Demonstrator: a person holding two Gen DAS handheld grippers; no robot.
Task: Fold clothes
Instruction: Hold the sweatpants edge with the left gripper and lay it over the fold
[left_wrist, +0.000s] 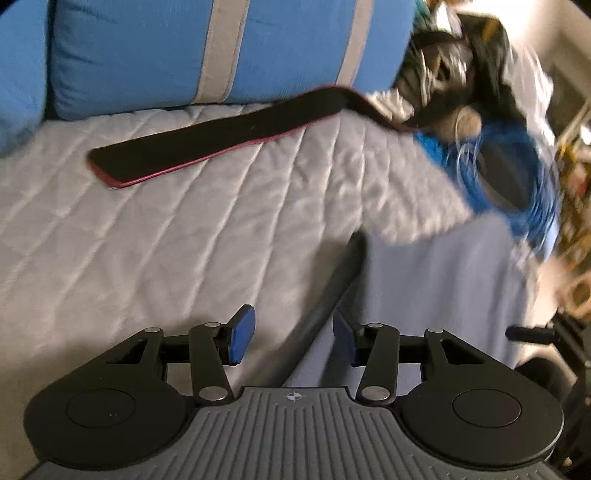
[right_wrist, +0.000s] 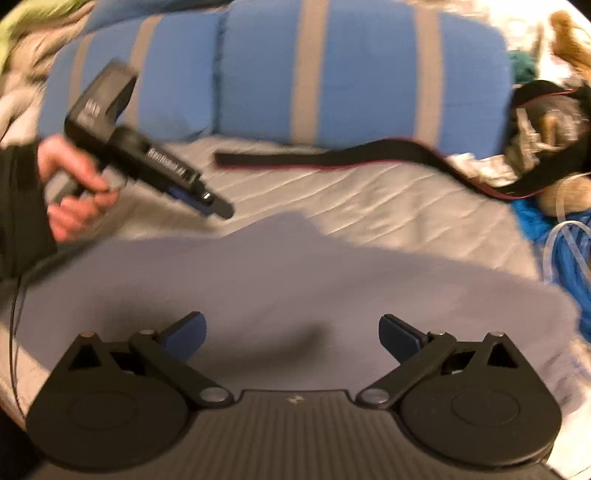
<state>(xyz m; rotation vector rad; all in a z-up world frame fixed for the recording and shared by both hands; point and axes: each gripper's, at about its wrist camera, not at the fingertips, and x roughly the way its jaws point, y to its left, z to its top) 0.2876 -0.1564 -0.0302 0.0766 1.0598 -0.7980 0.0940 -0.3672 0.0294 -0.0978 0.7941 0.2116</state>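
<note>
Right wrist view shows your right tool (right_wrist: 291, 332) hanging over a lavender-grey garment (right_wrist: 295, 280) that lies spread on the white quilted bed (right_wrist: 369, 199), its pads wide apart and nothing between them. Your left hand (right_wrist: 74, 192) holds the left tool (right_wrist: 218, 206) out over the far left part of the cloth; from here you cannot tell how its pads stand. The left wrist view settles it: the left tool (left_wrist: 291, 339) has its pads parted with a gap and grips nothing, and the garment's edge (left_wrist: 424, 266) runs under and to the right of it.

Both views are blurred, so how neatly the garment lies is hard to judge. It looks like one broad, fairly flat layer with an uneven far edge. That fits cloth laid out ready for folding, or cloth already folded over and just let go, so read it before you commit.

If you take hold, pinch only at an edge or corner, and catch a single layer rather than a bunch. Keep both tools level with each other so the fold line runs straight, and lay the cloth down flat instead of dropping it.

Mind the black strap (left_wrist: 207, 144) lying across the bed below the blue striped pillow (left_wrist: 221, 51), and the coil of blue cable (left_wrist: 517, 177) at the right; keep the garment from sweeping into either.
</note>
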